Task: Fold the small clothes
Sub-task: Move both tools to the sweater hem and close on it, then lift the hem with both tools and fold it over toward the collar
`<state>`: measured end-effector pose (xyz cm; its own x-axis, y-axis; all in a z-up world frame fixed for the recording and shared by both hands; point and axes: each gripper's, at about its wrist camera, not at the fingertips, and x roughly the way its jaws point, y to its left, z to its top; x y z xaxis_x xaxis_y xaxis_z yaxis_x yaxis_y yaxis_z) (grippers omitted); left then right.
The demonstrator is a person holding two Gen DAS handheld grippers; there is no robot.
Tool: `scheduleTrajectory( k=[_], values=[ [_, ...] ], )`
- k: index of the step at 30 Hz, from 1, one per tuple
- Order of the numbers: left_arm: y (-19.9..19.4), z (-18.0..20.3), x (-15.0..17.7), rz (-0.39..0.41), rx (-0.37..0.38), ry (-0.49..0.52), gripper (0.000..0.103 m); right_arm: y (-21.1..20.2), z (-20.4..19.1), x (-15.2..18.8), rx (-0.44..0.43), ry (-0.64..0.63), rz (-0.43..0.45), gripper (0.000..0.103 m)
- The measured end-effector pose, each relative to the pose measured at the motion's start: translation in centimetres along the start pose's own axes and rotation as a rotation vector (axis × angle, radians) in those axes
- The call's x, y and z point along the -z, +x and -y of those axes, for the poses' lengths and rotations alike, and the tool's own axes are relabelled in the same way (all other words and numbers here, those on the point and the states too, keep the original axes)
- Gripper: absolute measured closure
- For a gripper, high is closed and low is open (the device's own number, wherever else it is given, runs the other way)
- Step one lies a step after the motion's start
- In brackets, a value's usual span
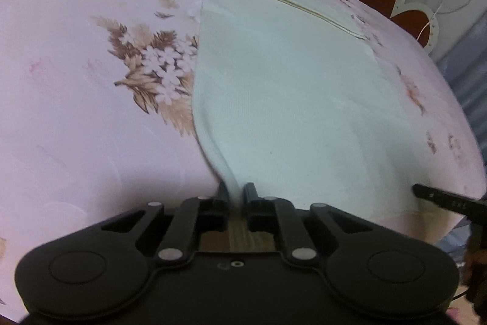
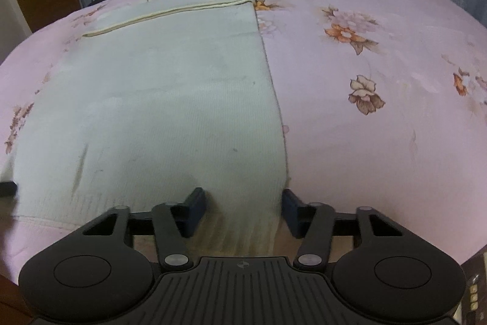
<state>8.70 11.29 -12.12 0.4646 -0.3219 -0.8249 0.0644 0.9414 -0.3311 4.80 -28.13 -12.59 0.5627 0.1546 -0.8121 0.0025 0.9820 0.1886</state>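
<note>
On pink bedsheet [image 2: 380, 142], left gripper [image 1: 235, 193] pinches pale garment [image 1: 289, 96].

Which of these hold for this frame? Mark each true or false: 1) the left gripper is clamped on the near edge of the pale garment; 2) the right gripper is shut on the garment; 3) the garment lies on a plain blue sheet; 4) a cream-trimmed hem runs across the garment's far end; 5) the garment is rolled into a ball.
1. True. The left gripper pinches a near corner of the pale garment.
2. False. The right gripper is open, its fingers straddling the garment's near right corner.
3. False. It lies on a pink floral bedsheet.
4. True. The cream-trimmed hem crosses the far end.
5. False. It lies spread mostly flat, lifted only at the left gripper.
</note>
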Motion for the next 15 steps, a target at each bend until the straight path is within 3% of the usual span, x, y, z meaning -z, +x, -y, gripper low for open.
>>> scheduleTrajectory(
  k=[3, 6, 15],
  values=[
    [0.2, -0.1, -0.1, -0.001, 0.018, 0.003, 0.096, -0.2, -0.2, -0.1, -0.01, 0.015, -0.012, 0.067],
    [0.2, -0.1, -0.3, 0.001, 0.032, 0.006, 0.098, -0.4, -0.1, -0.4, -0.047, 0.047, -0.032, 0.093],
    [-1.4, 1.0, -3.2, 0.092, 0.09, 0.055, 0.099, -2.0, -0.8, -2.3, -0.093, 0.053, 0.014, 0.095]
  ],
)
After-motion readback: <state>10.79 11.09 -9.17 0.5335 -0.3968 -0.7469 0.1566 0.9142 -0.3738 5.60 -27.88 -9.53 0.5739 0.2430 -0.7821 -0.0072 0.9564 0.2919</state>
